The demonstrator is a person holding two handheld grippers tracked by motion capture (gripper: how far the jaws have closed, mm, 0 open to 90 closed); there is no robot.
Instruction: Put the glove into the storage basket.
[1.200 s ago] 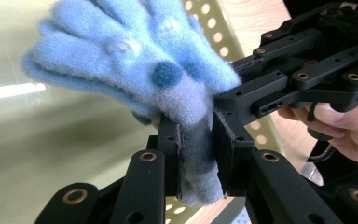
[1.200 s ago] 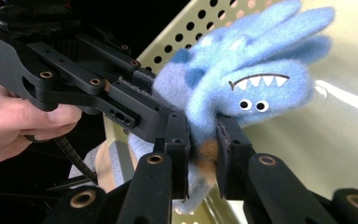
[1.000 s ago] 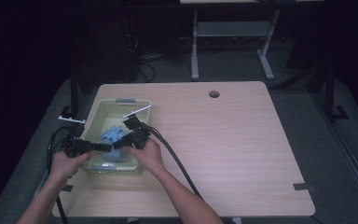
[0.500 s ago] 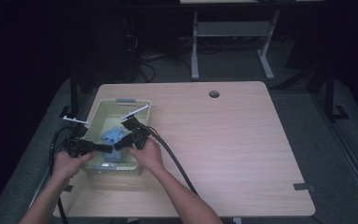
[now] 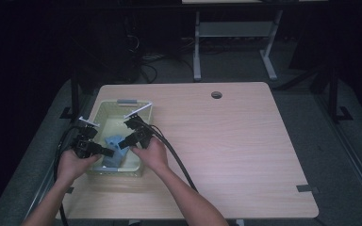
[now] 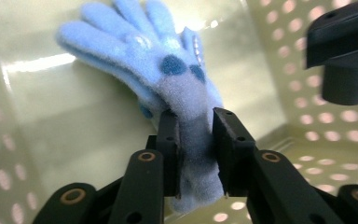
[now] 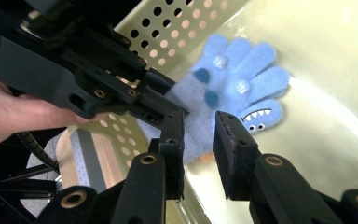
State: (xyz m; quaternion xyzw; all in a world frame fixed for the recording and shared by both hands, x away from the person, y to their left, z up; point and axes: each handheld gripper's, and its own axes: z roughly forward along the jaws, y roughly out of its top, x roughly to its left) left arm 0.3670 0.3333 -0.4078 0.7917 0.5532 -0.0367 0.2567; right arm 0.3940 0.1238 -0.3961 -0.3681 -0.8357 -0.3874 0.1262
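1. Left hand-held gripper (image 5: pixel 107 151) reaches into the basket (image 5: pixel 104 109) from its left side; jaws clamp the cuff of the blue glove (image 6: pixel 168 79) and have just been opening a little, glove still between the pads.
2. Blue glove lies inside the basket, near the worktop (image 5: pixel 245 155) left edge, toward the front-left corner.
3. Right hand-held gripper (image 7: pixel 199 135) comes in from the basket's right; jaws slightly apart and just opening, glove cuff in the gap, pads not pressing.

Overhead forward-down view; two close gripper cameras, shared basket (image 5: pixel 104 113) interior.
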